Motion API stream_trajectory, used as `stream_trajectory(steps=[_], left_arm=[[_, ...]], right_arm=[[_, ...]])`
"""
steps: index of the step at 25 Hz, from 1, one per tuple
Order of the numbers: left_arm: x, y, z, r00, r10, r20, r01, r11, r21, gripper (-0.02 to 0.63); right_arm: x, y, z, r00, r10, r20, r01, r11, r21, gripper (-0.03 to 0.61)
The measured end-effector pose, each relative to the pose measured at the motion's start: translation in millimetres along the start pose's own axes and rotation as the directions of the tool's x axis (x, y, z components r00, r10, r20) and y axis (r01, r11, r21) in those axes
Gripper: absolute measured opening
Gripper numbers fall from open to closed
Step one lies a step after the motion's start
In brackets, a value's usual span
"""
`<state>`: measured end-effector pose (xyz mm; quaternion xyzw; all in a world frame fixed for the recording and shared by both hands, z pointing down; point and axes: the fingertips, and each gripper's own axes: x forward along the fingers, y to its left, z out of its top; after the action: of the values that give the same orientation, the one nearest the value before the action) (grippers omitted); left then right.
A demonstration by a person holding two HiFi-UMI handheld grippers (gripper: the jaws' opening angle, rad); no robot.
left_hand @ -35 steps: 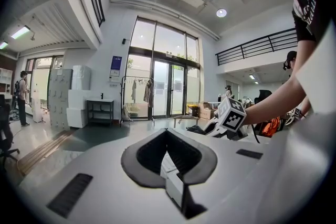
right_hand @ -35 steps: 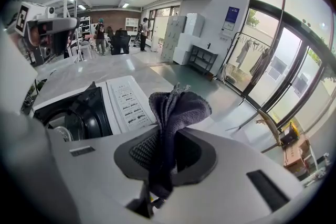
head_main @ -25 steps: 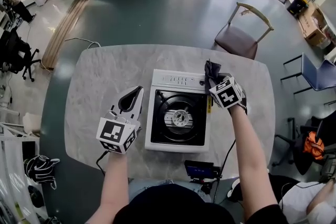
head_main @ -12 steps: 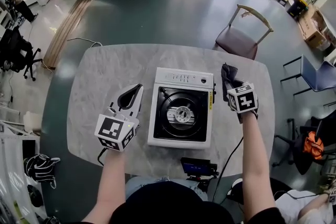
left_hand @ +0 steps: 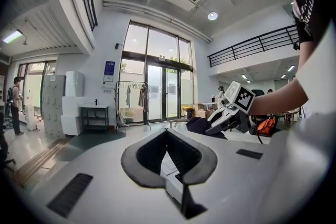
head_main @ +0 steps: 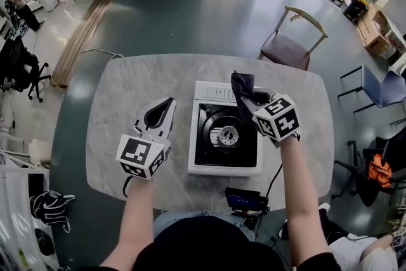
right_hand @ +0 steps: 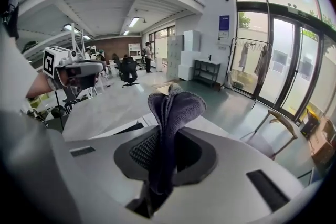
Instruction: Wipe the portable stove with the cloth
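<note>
1. So, two grippers total. The left gripper (head_main: 163, 112) is over the left half of the table (head_main: 114, 98), just beside the stove's left side and not touching it. Its own view shows the claw closed up with nothing pinched in it.
2. One portable stove (head_main: 225, 167), with a white body and a black top, sits about mid-table, slightly toward the right edge. It has one round burner (head_main: 227, 134) in the middle of that top.
3. One cloth (head_main: 243, 87), dark and bunched up, is over the stove's far right corner. I can't tell if it's actually touching the stove.
4. The right gripper (head_main: 252, 103) has its claw clamped on that cloth. In the right gripper view the fabric sticks up from between the jaws. The gripper is above the stove's far right part.
5. One small black device (head_main: 244, 200) with a lit screen sits at the table's near edge, right in front of the stove.
6. Two chairs are on the floor: a brown chair (head_main: 287, 47) past the table's far right corner, and a blue chair (head_main: 380, 91) further right.
</note>
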<state>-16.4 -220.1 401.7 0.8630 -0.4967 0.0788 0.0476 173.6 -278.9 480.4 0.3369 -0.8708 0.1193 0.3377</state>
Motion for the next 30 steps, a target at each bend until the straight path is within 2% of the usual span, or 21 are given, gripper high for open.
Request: stream_trajectory(steps=[8,18,24,30], left_arm=[[-20.6,33.1,2.6,0.998,0.061,0.013,-0.061,0.998,-0.018,0.011],[-57.4,91.0,-18.1,0.979,0.206,0.005,-0.205,0.974,-0.093,0.011],[-82.4,121.5,-31.1,0.956,0.292,-0.01,-0.291,0.948,-0.131,0.011],[-93.5,136.2,-39.7,0.945,0.326,-0.024,-0.326,0.935,-0.143,0.011]], right_arm=[[41.1,43.7,16.1,0.994,0.098,-0.058,-0.101,0.993,-0.059,0.064],[81.6,67.8,-3.6,0.97,0.159,-0.183,-0.173,0.983,-0.063,0.064],[99.5,72.5,-13.3,0.952,0.163,-0.259,-0.195,0.976,-0.101,0.064],[113.4,74.0,-20.5,0.946,0.114,-0.305,-0.163,0.976,-0.141,0.063]])
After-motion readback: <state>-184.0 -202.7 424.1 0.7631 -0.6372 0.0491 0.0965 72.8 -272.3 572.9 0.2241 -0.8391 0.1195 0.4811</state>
